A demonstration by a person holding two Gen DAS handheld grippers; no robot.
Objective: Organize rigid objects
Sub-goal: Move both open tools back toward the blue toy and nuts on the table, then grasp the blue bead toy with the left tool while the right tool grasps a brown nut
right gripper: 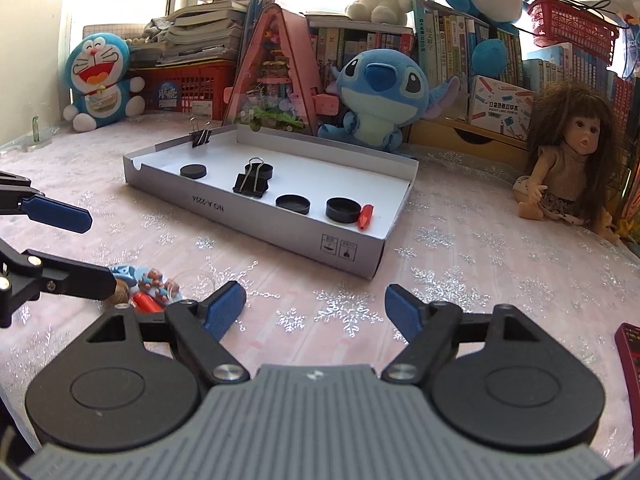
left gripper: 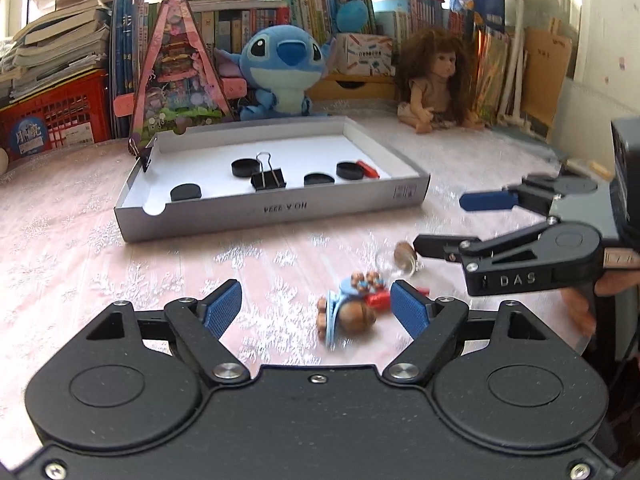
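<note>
A shallow white box lid lies on the table and holds several black round caps, a black binder clip and a small red piece. A second clip grips its far rim. My left gripper is open over a blurred pile: a walnut, a blue bead charm, a red piece and a corked glass vial. My right gripper is open and empty above bare cloth; it also shows in the left wrist view.
Stitch plush, a doll, a pink triangular model house, a Doraemon plush, red crates and rows of books line the back. A dark red object lies at the right edge.
</note>
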